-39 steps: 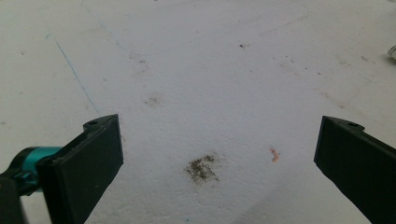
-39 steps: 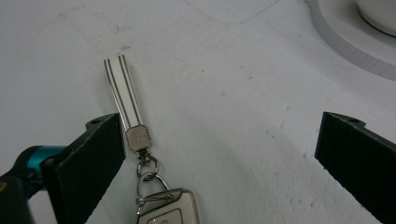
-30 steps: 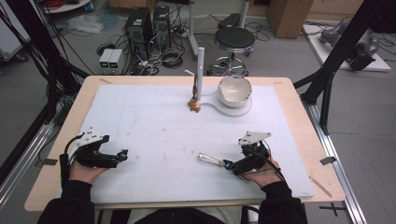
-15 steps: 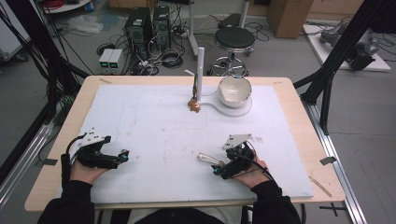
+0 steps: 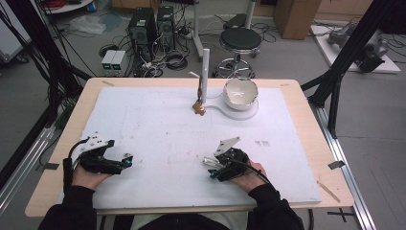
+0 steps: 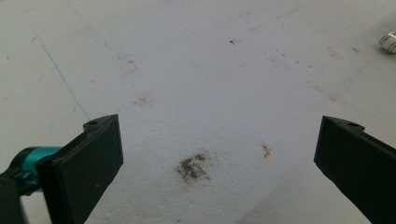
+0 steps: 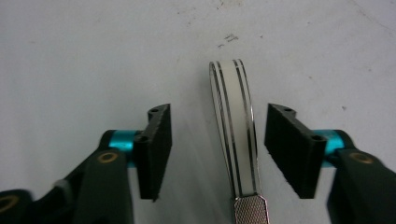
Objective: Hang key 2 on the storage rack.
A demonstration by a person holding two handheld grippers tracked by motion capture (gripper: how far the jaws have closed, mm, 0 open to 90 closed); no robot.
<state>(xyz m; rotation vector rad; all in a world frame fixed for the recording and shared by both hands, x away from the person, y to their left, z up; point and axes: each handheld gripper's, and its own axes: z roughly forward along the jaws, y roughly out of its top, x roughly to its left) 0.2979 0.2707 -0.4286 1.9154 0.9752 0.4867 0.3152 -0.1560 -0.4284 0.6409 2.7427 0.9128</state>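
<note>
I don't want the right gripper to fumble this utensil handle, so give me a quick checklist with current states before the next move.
1. Utensil handle lies between the jaws of the right gripper: ok.
2. Handle centred: not ok, it sits nearer the right-hand pad in the right gripper view.
3. Pads pressing on the handle: not ok; the jaws have just been closing, gaps remain on both sides.
4. Handle flat on the white mat: ok.
5. Left gripper open with nothing between its jaws: ok.
6. Bowl apart from both grippers: ok.

right gripper (image 5: 210,167) over utensil handle (image 5: 209,161) — left gripper (image 5: 125,162) apart
</note>
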